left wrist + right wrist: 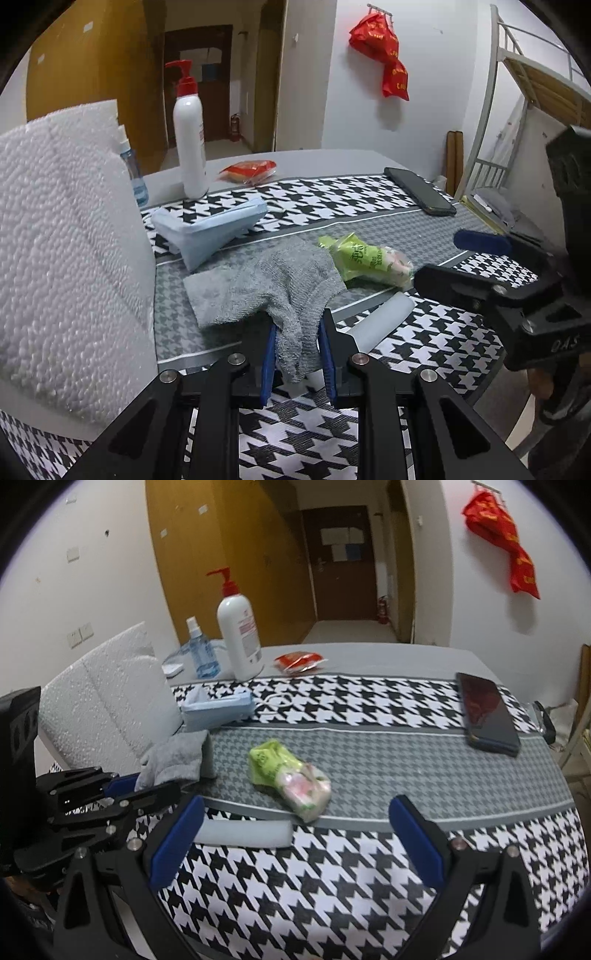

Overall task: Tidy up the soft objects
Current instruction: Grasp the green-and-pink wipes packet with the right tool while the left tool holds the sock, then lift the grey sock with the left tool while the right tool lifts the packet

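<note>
A grey knitted cloth lies on the houndstooth table cover. My left gripper is shut on its near corner, which hangs between the blue pads. The cloth also shows in the right wrist view, with the left gripper on it. A green and pink tissue pack lies mid-table. A white foam strip lies near the front. My right gripper is open and empty, hovering just in front of the strip and the pack. It shows at the right of the left wrist view.
A white foam box stands at the left. A folded light-blue cloth, a pump bottle, a spray bottle and a red packet sit at the back. A black phone lies at the right.
</note>
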Tool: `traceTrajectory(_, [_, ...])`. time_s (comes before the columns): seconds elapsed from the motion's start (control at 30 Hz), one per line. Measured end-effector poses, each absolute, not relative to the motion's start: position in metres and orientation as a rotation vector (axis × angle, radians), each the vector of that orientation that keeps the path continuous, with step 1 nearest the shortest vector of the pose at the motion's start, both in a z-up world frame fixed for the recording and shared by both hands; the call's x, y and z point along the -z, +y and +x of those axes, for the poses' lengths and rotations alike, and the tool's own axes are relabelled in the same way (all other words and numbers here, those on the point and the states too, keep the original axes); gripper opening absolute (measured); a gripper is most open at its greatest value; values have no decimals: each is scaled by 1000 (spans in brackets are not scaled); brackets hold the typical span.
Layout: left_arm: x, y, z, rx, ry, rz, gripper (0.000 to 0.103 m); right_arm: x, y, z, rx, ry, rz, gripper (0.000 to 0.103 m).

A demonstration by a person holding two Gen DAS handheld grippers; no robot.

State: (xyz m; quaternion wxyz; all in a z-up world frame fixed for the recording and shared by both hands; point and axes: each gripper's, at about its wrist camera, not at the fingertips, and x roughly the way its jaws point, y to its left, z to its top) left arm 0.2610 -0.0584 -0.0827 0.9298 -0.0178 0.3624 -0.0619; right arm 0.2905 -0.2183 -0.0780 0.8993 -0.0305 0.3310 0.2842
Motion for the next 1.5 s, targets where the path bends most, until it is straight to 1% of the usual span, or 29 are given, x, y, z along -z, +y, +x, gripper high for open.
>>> traceTrajectory(0.17, [83,-55,262,129,738,-43,23,82,-196,308,-607,723,-136,101])
traceTrajectory(0.23, [82,-53,262,129,736,-48,23,83,-189,313,-615,727,-168,98])
traceTrajectory(0.3, [82,-52,262,132,738,-49,23,86,-184,318,-622,745,-191,88])
traceTrajectory(0.33, [82,-52,262,133,739,-50,23,88,-182,320,-628,752,-199,85])
traceTrajectory(0.37, [82,-52,262,134,739,-52,23,90,-180,321,-634,759,-204,79])
traceTrajectory(0.4, [82,-52,261,134,739,-53,23,91,-179,322,-637,767,-210,75])
traceTrajectory(0.57, [84,-50,260,144,745,-60,23,99,-174,327,-637,792,-238,68])
traceTrajectory(0.73, [85,-51,262,152,751,-57,23,101,-171,328,-640,802,-257,54])
traceTrajectory(0.8, [85,-52,264,154,752,-56,23,102,-169,328,-644,807,-260,45])
traceTrajectory(0.87, [85,-52,265,157,751,-53,23,103,-168,330,-647,812,-259,44])
traceTrajectory(0.97, [86,-52,265,162,749,-55,23,105,-167,334,-636,821,-256,37])
traceTrajectory(1.1, [87,-51,265,161,749,-60,23,106,-170,335,-636,825,-243,30])
traceTrajectory(1.2, [87,-51,265,162,747,-60,23,104,-173,336,-633,822,-229,27])
traceTrajectory(1.5, [82,-51,260,158,729,-57,23,92,-182,327,-616,795,-197,27])
